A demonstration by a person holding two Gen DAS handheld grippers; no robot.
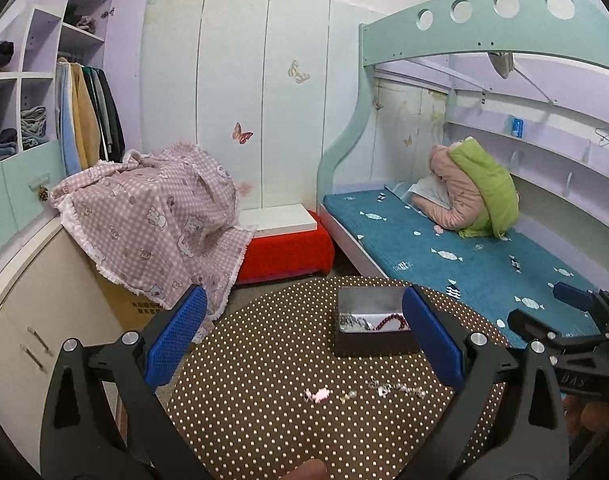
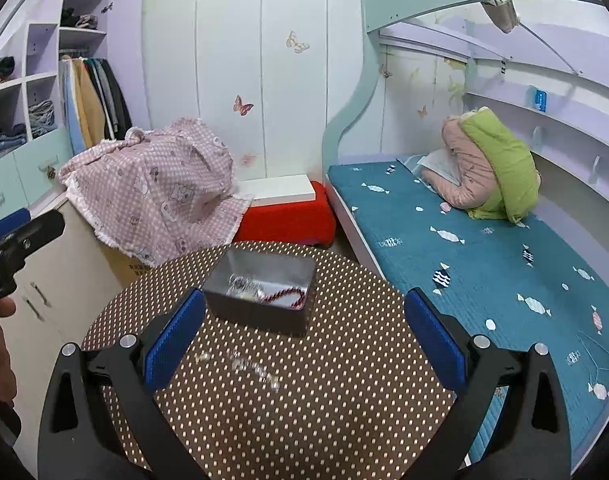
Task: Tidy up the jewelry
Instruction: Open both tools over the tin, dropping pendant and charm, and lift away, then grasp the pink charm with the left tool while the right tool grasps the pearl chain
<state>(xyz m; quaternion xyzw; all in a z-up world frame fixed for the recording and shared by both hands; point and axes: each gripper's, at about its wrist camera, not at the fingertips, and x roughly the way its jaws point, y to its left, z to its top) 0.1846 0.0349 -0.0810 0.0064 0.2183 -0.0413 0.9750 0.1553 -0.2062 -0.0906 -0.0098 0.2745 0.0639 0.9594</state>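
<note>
A dark open box (image 1: 374,344) stands on the round brown polka-dot table (image 1: 264,360); inside lie a red bead bracelet (image 1: 392,323) and silver pieces (image 1: 354,321). On the cloth in front lie a pink charm (image 1: 317,395), a small earring (image 1: 347,397) and a silver chain (image 1: 398,389). My left gripper (image 1: 304,328) is open and empty above them. My right gripper (image 2: 304,328) is open and empty, just short of the box (image 2: 260,312), with the chain (image 2: 252,366) between its fingers. The right gripper also shows at the left view's right edge (image 1: 560,312).
A bed with a blue mattress (image 1: 484,256) runs along the right of the table. A red ottoman (image 1: 284,252) and a box draped in pink checked cloth (image 1: 156,216) stand behind it. A cabinet (image 1: 32,320) is at the left.
</note>
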